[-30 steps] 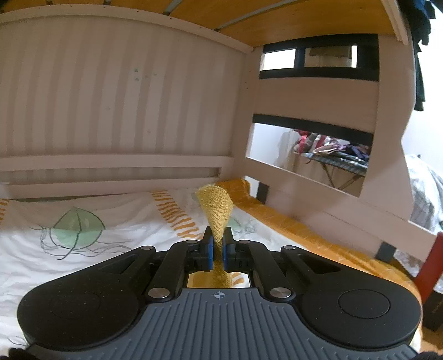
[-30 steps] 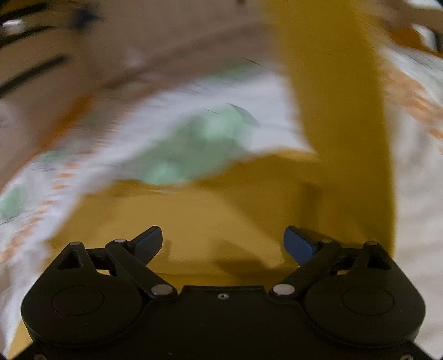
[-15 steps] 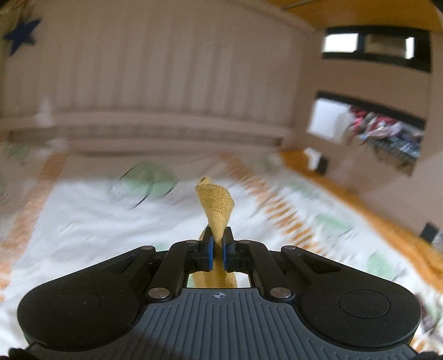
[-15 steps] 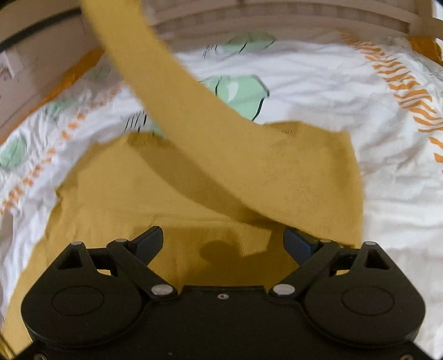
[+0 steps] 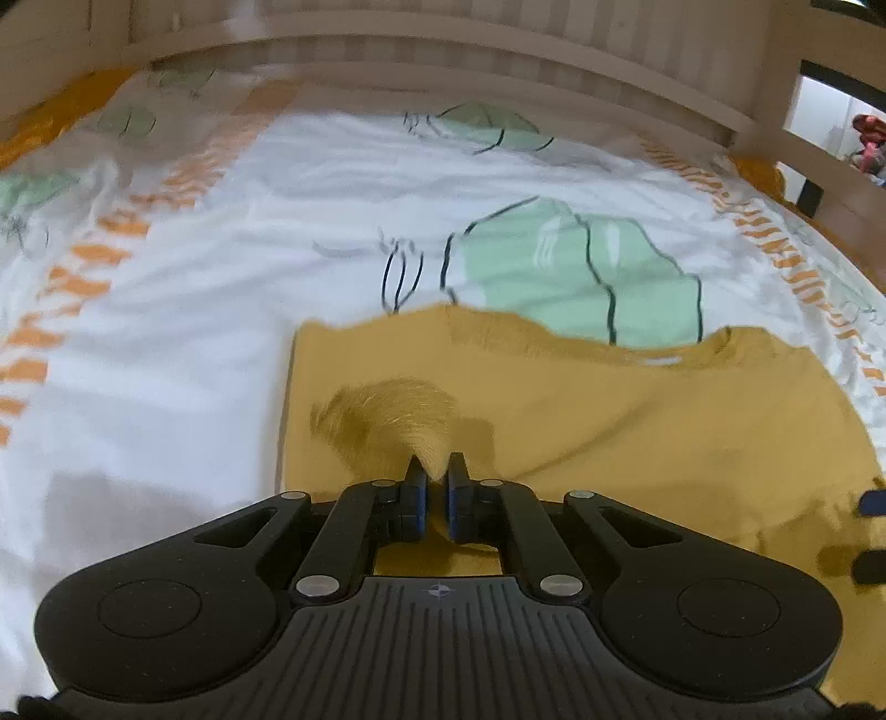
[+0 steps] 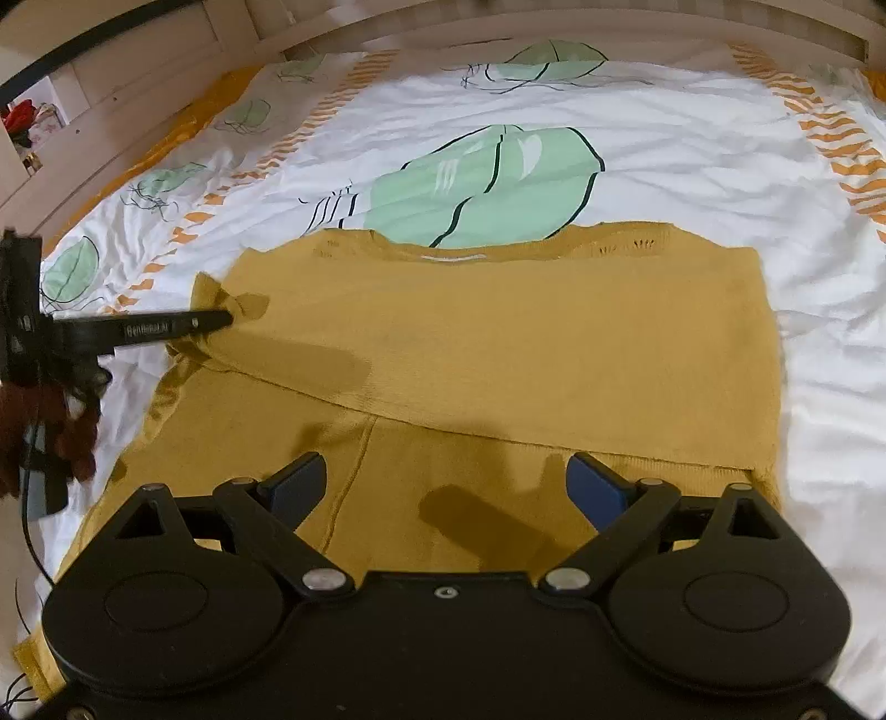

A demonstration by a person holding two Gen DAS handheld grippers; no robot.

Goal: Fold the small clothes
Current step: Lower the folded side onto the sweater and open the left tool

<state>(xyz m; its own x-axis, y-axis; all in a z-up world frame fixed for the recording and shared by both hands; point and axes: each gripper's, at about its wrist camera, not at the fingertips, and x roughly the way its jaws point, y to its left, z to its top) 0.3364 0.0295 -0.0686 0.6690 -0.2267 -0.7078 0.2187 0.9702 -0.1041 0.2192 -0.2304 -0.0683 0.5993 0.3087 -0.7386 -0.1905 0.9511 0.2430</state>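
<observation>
A mustard yellow sweater [image 6: 498,332] lies flat on the bed, neckline at the far side. One sleeve [image 6: 554,399] is folded across its body from right to left. My left gripper [image 5: 434,471] is shut on that sleeve's cuff [image 5: 387,421], low over the sweater's left shoulder; in the right wrist view the left gripper [image 6: 221,320] comes in from the left with the cuff [image 6: 243,303] bunched at its tip. Over the sweater's lower part my right gripper [image 6: 448,479] stands open, with nothing between its fingers. A fingertip [image 5: 872,501] of it shows at the right edge of the left wrist view.
The bed sheet [image 6: 609,116] is white with green leaf prints and orange stripes. A pale wooden bed frame [image 5: 498,50] runs along the far side and the right rail [image 5: 803,144]. A person's dark red sleeve [image 6: 39,426] shows at the left.
My left gripper has come down from high above the bed to the sweater, still gripping the cuff. The sleeve, hanging in the air before, now lies across the body. The right gripper stayed open.
</observation>
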